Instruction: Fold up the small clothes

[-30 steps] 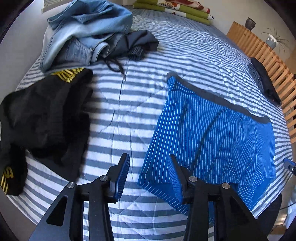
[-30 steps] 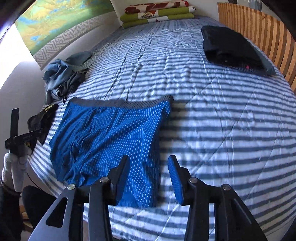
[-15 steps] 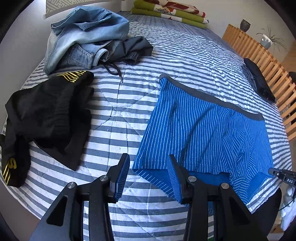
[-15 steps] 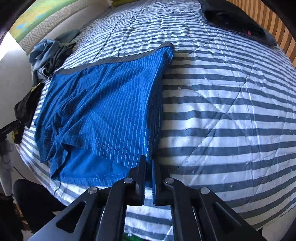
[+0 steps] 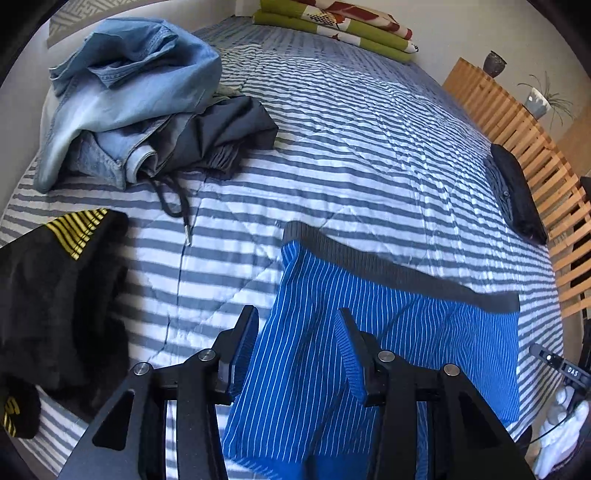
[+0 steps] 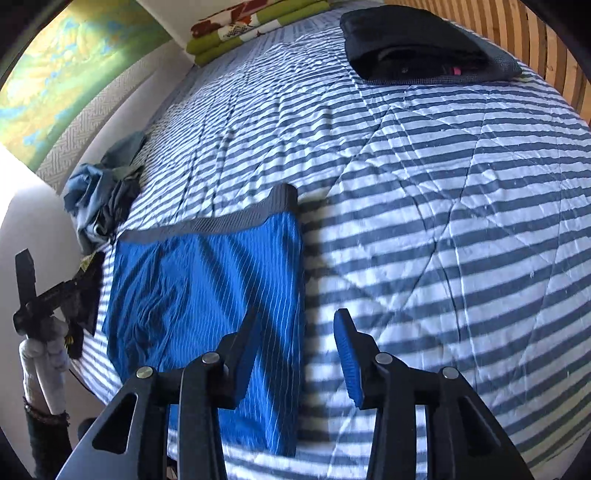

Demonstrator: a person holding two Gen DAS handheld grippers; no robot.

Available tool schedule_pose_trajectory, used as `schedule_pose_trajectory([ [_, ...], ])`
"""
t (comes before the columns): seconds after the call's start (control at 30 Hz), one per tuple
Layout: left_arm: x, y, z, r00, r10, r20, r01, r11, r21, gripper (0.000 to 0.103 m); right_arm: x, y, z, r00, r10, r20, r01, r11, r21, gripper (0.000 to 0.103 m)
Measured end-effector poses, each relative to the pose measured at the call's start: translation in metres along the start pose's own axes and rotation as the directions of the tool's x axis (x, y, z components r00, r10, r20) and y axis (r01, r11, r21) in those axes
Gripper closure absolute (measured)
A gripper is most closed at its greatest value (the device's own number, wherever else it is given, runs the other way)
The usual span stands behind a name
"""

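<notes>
Blue white-striped boxer shorts [image 5: 388,332] with a dark grey waistband lie flat on the striped bed, waistband on the far side. My left gripper [image 5: 297,321] is open and hovers over the shorts' left side edge, with cloth showing under the gap between its fingers. In the right wrist view the same shorts [image 6: 192,288] lie to the left. My right gripper [image 6: 298,325] is open above their right side edge, holding nothing. The left gripper [image 6: 40,295], held in a gloved hand, shows at that view's far left.
A pile of denim and dark clothes [image 5: 122,92] lies at the far left. A black garment with yellow stripes [image 5: 55,295] is near left. Folded dark clothes [image 6: 417,48] rest by the wooden slatted headboard [image 5: 535,155]. A folded green blanket [image 5: 332,26] sits at the far end.
The right gripper, shut on the shorts' lower hem half a second ago, has opened and let go. The left gripper moved forward over the shorts' left edge and stayed open.
</notes>
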State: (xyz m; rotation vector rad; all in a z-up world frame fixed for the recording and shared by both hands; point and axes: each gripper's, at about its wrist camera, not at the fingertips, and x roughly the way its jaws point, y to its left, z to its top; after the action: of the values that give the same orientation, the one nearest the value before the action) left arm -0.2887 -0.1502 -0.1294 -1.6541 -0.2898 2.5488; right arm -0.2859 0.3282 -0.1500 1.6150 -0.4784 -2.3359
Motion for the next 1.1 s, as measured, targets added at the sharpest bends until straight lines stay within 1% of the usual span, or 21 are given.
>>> schedule_pose_trajectory([
  [0.03,0.010,0.000,0.009,1.000,0.002,-0.008,-0.002,1.000,-0.016,0.053,0.008,-0.004,0.008,1.000,0.008,-0.010,-0.007,1.000,0.021,0.066],
  [0.1,0.030,0.003,0.027,0.999,0.010,-0.032,-0.011,0.999,-0.047,0.052,0.025,-0.011,0.025,0.999,0.033,-0.031,-0.031,0.997,0.075,0.066],
  [0.17,0.051,0.006,0.039,0.998,0.012,-0.065,-0.016,0.998,-0.061,0.052,0.040,-0.017,0.038,0.997,0.066,-0.050,-0.060,0.992,0.115,0.066],
  [0.23,0.068,0.008,0.046,0.996,-0.003,-0.092,-0.003,0.998,-0.065,0.053,0.050,-0.019,0.050,0.994,0.090,-0.060,-0.081,0.987,0.137,0.066],
  [0.3,0.078,0.008,0.051,0.995,-0.011,-0.098,0.005,0.998,-0.060,0.069,0.057,-0.018,0.058,0.991,0.119,-0.065,-0.109,0.984,0.139,0.066],
  [0.33,0.080,0.008,0.052,0.995,-0.013,-0.097,0.007,0.998,-0.057,0.084,0.060,-0.016,0.062,0.990,0.126,-0.068,-0.116,0.984,0.137,0.066],
  [0.43,0.077,0.007,0.050,0.998,-0.023,-0.065,0.020,0.999,-0.037,0.094,0.066,-0.007,0.071,0.988,0.134,-0.080,-0.124,0.986,0.112,0.066],
  [0.47,0.072,0.008,0.049,0.998,-0.029,-0.049,0.027,0.999,-0.031,0.095,0.066,-0.004,0.072,0.988,0.133,-0.078,-0.126,0.987,0.095,0.068],
  [0.5,0.068,0.009,0.046,0.999,-0.036,-0.034,0.035,0.999,-0.025,0.095,0.065,0.001,0.072,0.988,0.137,-0.076,-0.132,0.989,0.074,0.073],
  [0.53,0.062,0.010,0.043,0.999,-0.041,-0.016,0.040,0.999,-0.017,0.096,0.064,0.004,0.072,0.987,0.140,-0.074,-0.136,0.989,0.055,0.085],
  [0.57,0.055,0.010,0.039,0.999,-0.046,0.001,0.046,0.999,-0.007,0.096,0.060,0.007,0.071,0.989,0.136,-0.059,-0.134,0.990,0.041,0.086],
  [0.63,0.041,0.011,0.028,0.999,-0.049,0.025,0.048,0.999,0.015,0.096,0.050,0.011,0.065,0.990,0.138,-0.032,-0.139,0.990,-0.001,0.096],
  [0.77,0.011,0.008,-0.011,0.992,-0.099,0.075,0.093,0.992,0.080,0.096,0.018,0.012,0.042,0.985,0.170,0.042,-0.166,0.983,-0.077,0.098],
  [0.83,0.004,0.006,-0.036,0.993,-0.088,0.077,0.077,0.989,0.127,0.096,0.004,0.016,0.023,0.983,0.170,0.075,-0.159,0.979,-0.131,0.098],
  [0.87,0.004,0.005,-0.047,0.994,-0.087,0.065,0.077,0.987,0.143,0.096,-0.001,0.020,0.012,0.983,0.164,0.088,-0.148,0.975,-0.166,0.098],
  [0.93,0.006,0.007,-0.066,0.996,-0.075,0.044,0.067,0.986,0.153,0.096,-0.008,0.026,-0.006,0.987,0.126,0.101,-0.100,0.968,-0.231,0.098],
  [1.0,0.005,0.012,-0.080,0.997,-0.071,0.032,0.066,0.987,0.147,0.096,-0.009,0.029,-0.020,0.990,0.097,0.100,-0.066,0.960,-0.272,0.098],
  [1.03,0.004,0.015,-0.084,0.997,-0.073,0.035,0.067,0.987,0.143,0.096,-0.008,0.032,-0.025,0.991,0.090,0.099,-0.059,0.958,-0.281,0.098],
  [1.1,0.002,0.017,-0.082,0.996,-0.073,0.044,0.067,0.989,0.132,0.096,-0.008,0.032,-0.028,0.992,0.088,0.093,-0.059,0.957,-0.284,0.098],
])
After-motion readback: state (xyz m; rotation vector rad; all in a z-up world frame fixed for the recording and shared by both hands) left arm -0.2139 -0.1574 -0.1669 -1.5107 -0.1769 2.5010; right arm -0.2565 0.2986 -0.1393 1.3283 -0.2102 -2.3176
